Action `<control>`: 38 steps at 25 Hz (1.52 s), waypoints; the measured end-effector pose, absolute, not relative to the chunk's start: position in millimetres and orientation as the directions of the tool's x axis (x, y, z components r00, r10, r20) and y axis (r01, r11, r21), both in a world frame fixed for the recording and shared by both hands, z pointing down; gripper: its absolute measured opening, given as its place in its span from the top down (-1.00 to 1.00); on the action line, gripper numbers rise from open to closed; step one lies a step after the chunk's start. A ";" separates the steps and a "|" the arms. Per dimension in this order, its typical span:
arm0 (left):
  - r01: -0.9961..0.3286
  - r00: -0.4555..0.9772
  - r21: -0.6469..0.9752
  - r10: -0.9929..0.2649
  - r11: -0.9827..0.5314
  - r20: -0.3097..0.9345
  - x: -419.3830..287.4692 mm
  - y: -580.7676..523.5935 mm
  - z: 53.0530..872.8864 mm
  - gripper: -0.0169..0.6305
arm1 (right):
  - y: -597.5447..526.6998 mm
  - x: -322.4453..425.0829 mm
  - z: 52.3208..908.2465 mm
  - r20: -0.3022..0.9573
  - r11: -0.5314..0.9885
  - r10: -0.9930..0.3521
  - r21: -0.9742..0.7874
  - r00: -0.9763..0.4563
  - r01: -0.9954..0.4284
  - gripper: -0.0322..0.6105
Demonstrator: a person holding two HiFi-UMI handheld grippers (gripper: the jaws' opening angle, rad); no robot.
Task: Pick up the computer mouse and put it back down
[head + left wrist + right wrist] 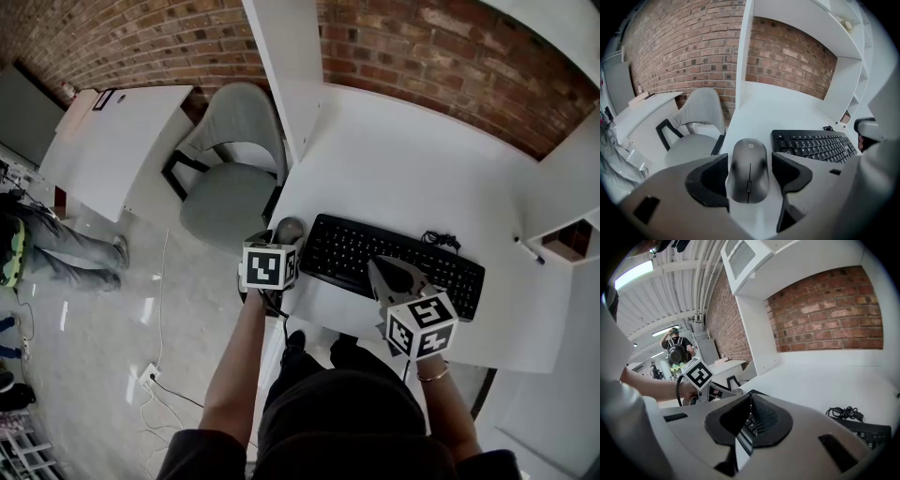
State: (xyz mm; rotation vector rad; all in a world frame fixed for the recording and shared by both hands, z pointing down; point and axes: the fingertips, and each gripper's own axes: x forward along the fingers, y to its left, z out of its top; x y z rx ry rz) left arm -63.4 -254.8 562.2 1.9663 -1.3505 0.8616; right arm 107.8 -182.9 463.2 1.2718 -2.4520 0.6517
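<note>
A grey computer mouse [749, 171] lies on the white desk [403, 169] near its left front corner, just left of a black keyboard [394, 258]. My left gripper [749, 161] points down at the mouse and straddles it with its jaws spread wide. A sliver of desk shows between the mouse and the right pad [790, 171]. In the head view the mouse [289, 230] peeks out beyond the left gripper [281, 242]. My right gripper [377, 269] hovers over the keyboard's front edge, its dark pads [761, 420] closed together with nothing between them.
A grey chair [230, 178] stands left of the desk, beside a white upright panel [286, 66]. A coiled black cable [441, 241] lies behind the keyboard and a pen [528, 250] at the far right. Brick wall behind; shelves on the right.
</note>
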 end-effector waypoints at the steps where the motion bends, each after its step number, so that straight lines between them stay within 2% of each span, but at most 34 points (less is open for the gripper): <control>1: -0.946 0.273 0.111 -0.568 -0.303 0.776 -63.7 -254.8 559.0 0.09 | -182.1 107.8 462.4 0.458 0.505 -0.689 -0.253 -0.562 -0.825 0.88; 10: -0.950 0.288 0.130 -0.637 -0.284 0.715 -68.7 -249.3 529.5 0.10 | -172.7 105.3 451.1 0.435 0.503 -0.708 -0.242 -0.556 -0.830 0.88; 18: -0.945 0.294 0.093 -0.688 -0.314 0.664 -63.4 -235.2 497.9 0.34 | -162.9 100.6 441.6 0.411 0.524 -0.712 -0.230 -0.570 -0.820 0.88; 23: -0.944 0.306 0.091 -0.734 -0.318 0.606 -62.7 -227.8 469.9 0.36 | -164.5 100.4 428.9 0.387 0.535 -0.720 -0.217 -0.575 -0.816 0.88; 31: -0.953 0.290 0.083 -0.791 -0.293 0.538 -68.0 -211.2 443.1 0.58 | -165.0 104.9 420.8 0.367 0.555 -0.720 -0.205 -0.589 -0.806 0.88; 35: -0.951 0.304 0.102 -0.808 -0.294 0.505 -67.1 -198.4 431.2 0.58 | -162.9 104.3 415.5 0.356 0.569 -0.717 -0.197 -0.599 -0.798 0.88; 38: -0.954 0.297 0.101 -0.830 -0.283 0.472 -66.1 -191.2 421.8 0.73 | -163.1 105.0 410.4 0.344 0.576 -0.727 -0.168 -0.595 -0.800 0.88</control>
